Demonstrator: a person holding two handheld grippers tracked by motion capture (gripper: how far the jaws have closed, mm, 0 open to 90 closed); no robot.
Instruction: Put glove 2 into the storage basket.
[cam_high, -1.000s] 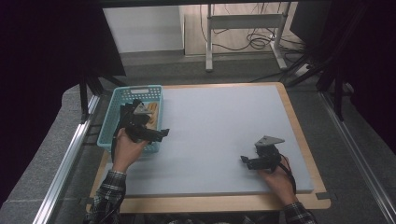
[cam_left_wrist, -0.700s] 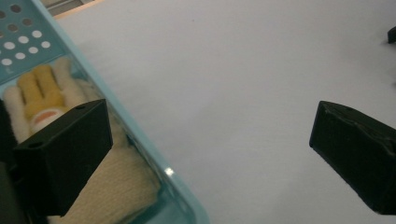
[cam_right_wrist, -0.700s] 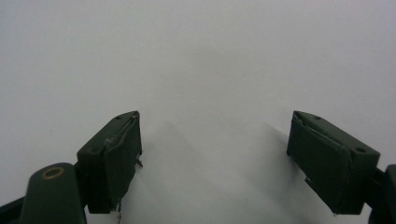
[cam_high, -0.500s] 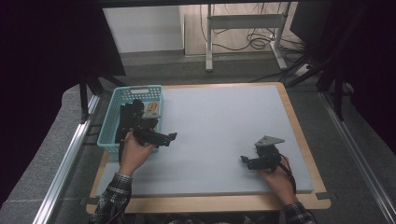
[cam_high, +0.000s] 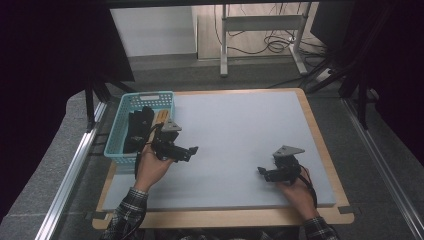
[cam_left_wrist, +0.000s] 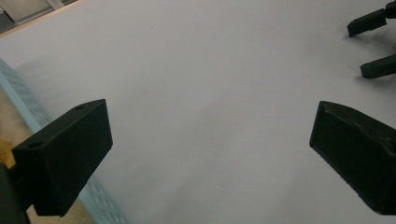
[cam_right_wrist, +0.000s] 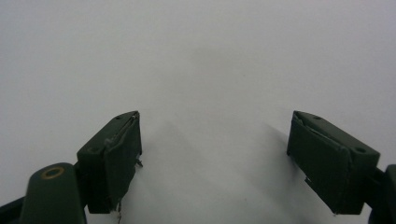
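My left gripper (cam_high: 190, 152) hovers over the left part of the pale grey mat (cam_high: 235, 120), just right of the teal basket (cam_high: 150, 95). Its jaws stand wide apart with nothing between them in the left gripper view (cam_left_wrist: 210, 121). My right gripper (cam_high: 263, 173) rests low over the mat near the front right, pointing left. Its jaws are also spread and empty in the right gripper view (cam_right_wrist: 215, 123). The right gripper's two fingers (cam_left_wrist: 369, 21) show far off in the left gripper view.
The basket holds black items (cam_high: 136, 127) and a tan piece (cam_high: 161, 117); its rim (cam_left_wrist: 105, 207) runs beside my left jaw. The mat lies on a wooden board (cam_high: 320, 135). A metal frame (cam_high: 260, 30) with cables stands on the floor beyond the table.
My left gripper has come away from over the basket, moving right and toward the person, out over the mat. The right gripper has stayed in place.
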